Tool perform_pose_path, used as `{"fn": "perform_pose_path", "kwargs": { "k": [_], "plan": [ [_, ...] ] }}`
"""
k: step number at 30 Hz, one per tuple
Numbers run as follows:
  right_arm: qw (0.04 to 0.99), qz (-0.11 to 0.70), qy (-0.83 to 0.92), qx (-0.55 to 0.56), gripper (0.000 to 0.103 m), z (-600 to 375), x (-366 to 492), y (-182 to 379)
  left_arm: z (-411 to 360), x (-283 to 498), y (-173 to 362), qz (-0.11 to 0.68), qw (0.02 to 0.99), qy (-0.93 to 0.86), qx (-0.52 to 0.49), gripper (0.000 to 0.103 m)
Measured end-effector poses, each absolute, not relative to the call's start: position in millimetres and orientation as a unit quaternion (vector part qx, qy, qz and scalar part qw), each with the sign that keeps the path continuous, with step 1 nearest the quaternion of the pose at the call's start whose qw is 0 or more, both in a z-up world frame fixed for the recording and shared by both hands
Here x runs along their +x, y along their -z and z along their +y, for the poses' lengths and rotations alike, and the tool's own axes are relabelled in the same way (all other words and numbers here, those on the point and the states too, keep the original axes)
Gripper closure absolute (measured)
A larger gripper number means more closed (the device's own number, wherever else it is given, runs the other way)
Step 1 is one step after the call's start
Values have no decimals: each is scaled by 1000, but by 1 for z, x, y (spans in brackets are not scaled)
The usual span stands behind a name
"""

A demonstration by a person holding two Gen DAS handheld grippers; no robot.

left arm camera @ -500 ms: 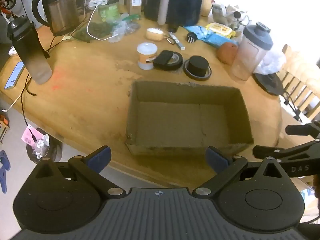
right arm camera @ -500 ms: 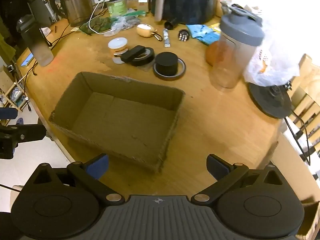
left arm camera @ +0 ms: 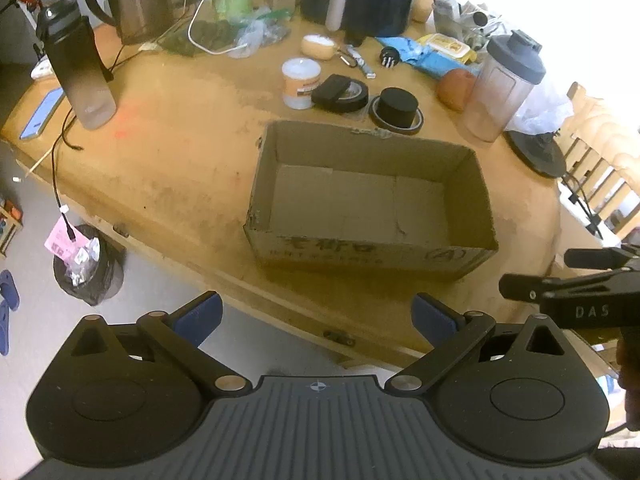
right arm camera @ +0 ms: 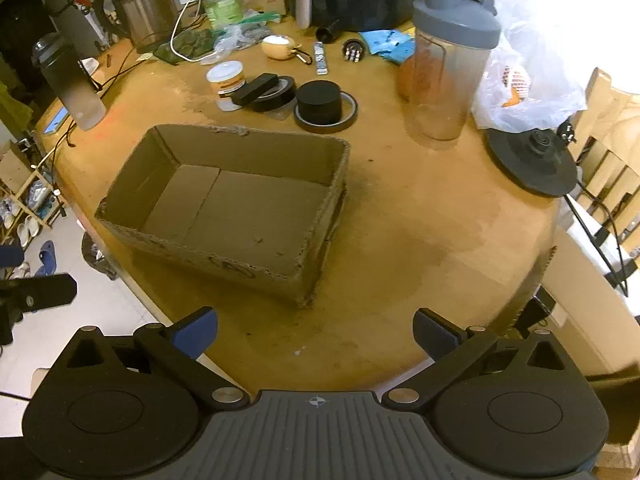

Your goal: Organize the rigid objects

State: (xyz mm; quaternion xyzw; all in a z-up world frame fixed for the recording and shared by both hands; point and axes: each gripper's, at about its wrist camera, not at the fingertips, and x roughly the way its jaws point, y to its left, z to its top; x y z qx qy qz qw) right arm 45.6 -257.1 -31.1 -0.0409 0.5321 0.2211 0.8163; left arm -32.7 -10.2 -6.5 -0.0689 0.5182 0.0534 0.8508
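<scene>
Wooden table point(right arm camera: 420, 216), cardboard box point(right arm camera: 240, 200), kettle point(left arm camera: 136, 0), tiled floor point(left arm camera: 152, 304)

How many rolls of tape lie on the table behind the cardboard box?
2: a black roll under a black block, and a thin amber-edged roll ringing a black cylinder. Clutter may hide others.

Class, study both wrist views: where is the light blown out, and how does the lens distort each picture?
Left wrist view: the upper right corner is washed out to white behind the shaker bottle; the fisheye bends the table edge into a curve. Right wrist view: the same white glare at upper right, bleaching the plastic bag; the cardboard box walls look bowed.
</scene>
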Motion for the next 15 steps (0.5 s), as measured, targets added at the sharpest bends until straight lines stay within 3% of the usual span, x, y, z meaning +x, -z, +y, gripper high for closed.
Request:
{"fn": "perform_pose_path", "kwargs": {
  "k": [15],
  "plan": [
    [814, 545, -203, 2, 0, -242, 73, 33, 22, 12, 10, 500, 862, -36, -70, 0]
  ]
}}
